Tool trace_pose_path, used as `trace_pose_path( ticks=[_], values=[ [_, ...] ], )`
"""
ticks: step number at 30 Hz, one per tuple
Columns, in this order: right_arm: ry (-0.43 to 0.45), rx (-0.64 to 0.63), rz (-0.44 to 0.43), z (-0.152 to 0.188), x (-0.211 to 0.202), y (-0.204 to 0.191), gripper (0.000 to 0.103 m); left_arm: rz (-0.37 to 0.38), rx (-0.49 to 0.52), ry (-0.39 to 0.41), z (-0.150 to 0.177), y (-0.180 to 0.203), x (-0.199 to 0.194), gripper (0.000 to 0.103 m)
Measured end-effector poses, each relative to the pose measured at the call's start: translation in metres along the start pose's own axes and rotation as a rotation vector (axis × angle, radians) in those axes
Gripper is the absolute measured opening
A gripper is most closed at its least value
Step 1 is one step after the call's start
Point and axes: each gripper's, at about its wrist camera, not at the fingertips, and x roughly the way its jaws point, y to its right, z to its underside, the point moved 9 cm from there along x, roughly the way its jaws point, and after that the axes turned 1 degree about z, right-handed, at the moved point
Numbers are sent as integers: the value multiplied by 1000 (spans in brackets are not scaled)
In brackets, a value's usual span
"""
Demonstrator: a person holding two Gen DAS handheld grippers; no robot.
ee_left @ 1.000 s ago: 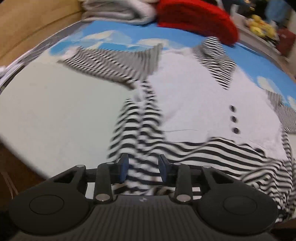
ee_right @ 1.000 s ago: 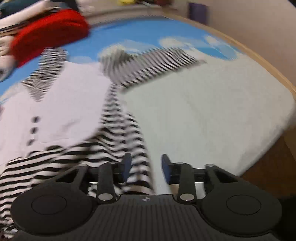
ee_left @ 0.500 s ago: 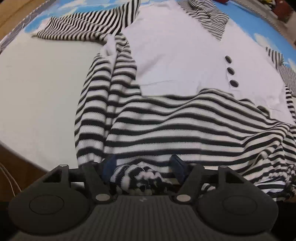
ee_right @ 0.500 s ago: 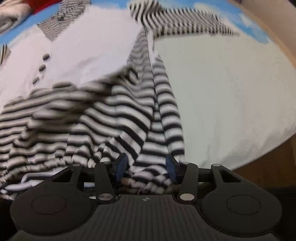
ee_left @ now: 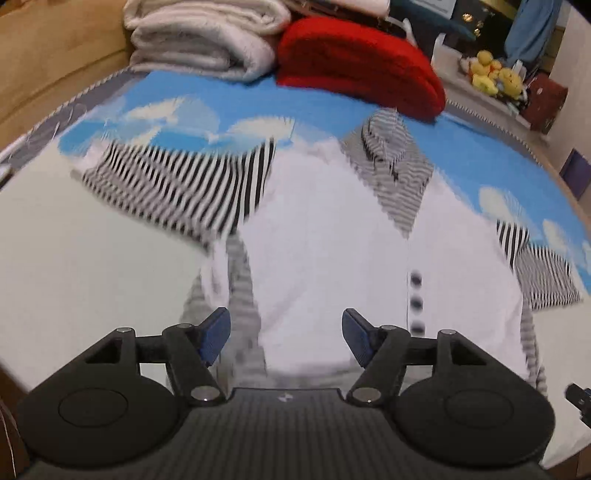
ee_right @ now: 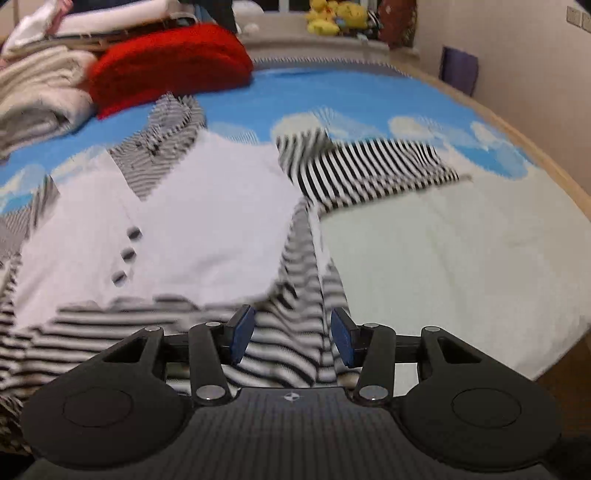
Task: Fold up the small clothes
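Observation:
A small white garment (ee_left: 325, 236) with black-and-white striped sleeves, collar and hem lies face up on the bed, three dark buttons down its front. It also shows in the right wrist view (ee_right: 207, 221). My left gripper (ee_left: 286, 338) is open and empty, hovering over the garment's lower left side. My right gripper (ee_right: 291, 338) is open and empty above the striped hem (ee_right: 280, 354) at the garment's lower right side. One striped sleeve (ee_left: 184, 184) spreads left, the other sleeve (ee_right: 373, 166) spreads right.
A sky-and-cloud bedsheet (ee_left: 74, 277) covers the bed. A red cushion (ee_left: 358, 62) and folded white towels (ee_left: 207, 40) sit at the far end. The bed's wooden edge (ee_right: 550, 162) runs along the right. Yellow plush toys (ee_right: 336, 14) stand behind.
Both grippers have opened wider, let go of the striped hem and pulled up and back. The view is wider now and the hem lies lower in both frames.

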Motion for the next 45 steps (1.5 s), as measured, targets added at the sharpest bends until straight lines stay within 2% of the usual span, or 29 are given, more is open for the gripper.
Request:
trace_pose_path(
  ticks=[2,3,4,5,6,7,8,10,11,12,14,16,18,20,22,24,25,26,27,28,29,30,32,36,38,39,40,43,45],
  values=[
    [46,-19,-29,-24,-6,-6,48,1,3,28,-32,-9,10,63],
    [61,-30,-53,-37,-8,-11,48,3,7,46,-47,-14,17,52],
    [73,-37,-81,-49,-9,-16,38,7,22,67,-60,-19,26,38],
    [85,-39,-113,-63,-9,-22,23,6,50,87,-69,-23,38,30],
    [96,-38,-140,-77,-7,-29,19,-10,92,107,-75,-30,54,19],
    [106,-42,-160,-90,-4,-36,13,-29,114,111,-74,-38,70,12],
    [119,-57,-177,-103,0,-44,9,-49,120,99,-69,-48,86,11],
    [146,-106,-199,-125,12,-63,8,-86,70,-21,-55,-74,120,5],
    [151,-129,-206,-132,18,-71,8,-88,11,-27,-61,-87,127,5],
    [150,-154,-215,-139,28,-80,9,-85,2,10,-72,-93,128,6],
    [138,-203,-235,-146,49,-98,10,-141,48,69,-89,-106,131,7],
    [131,-249,-231,-146,77,-110,18,-196,38,74,-98,-130,143,7],
    [136,-259,-216,-137,96,-113,22,-217,-44,60,-102,-159,154,7],
    [40,-257,-170,-123,122,-113,22,-257,-117,71,-108,-190,164,7],
    [5,-210,-217,-124,132,-118,22,-317,-199,104,-114,-227,172,7],
    [21,-216,-272,-133,134,-127,22,-348,-279,138,-118,-254,179,7],
    [39,-234,-279,-137,135,-130,16,-359,-319,150,-120,-268,186,8],
    [49,-248,-269,-139,135,-131,4,-362,-358,155,-121,-280,192,10],
    [45,-248,-256,-139,137,-129,3,-354,-396,162,-122,-291,193,18],
    [33,-238,-250,-138,141,-126,3,-339,-441,169,-122,-301,197,32],
    [15,-229,-249,-136,146,-124,3,-327,-482,180,-121,-308,195,40],
    [-6,-229,-248,-132,152,-122,3,-319,-516,190,-123,-316,199,54],
    [-43,-246,-242,-123,162,-123,3,-305,-534,194,-126,-323,207,56],
    [-80,-266,-235,-107,170,-123,4,-325,-489,218,-133,-326,217,55],
    [-80,-271,-234,-105,171,-125,4,-339,-474,221,-137,-328,224,48],
    [-80,-270,-234,-105,171,-125,4,-351,-461,216,-138,-329,226,21],
    [-83,-267,-234,-105,171,-125,4,-354,-446,207,-140,-329,227,6],
    [-87,-258,-237,-105,171,-125,4,-388,-429,217,-151,-319,214,4],
    [-84,-256,-236,-106,169,-123,4,-370,-397,272,-168,-297,194,4]
  ],
)
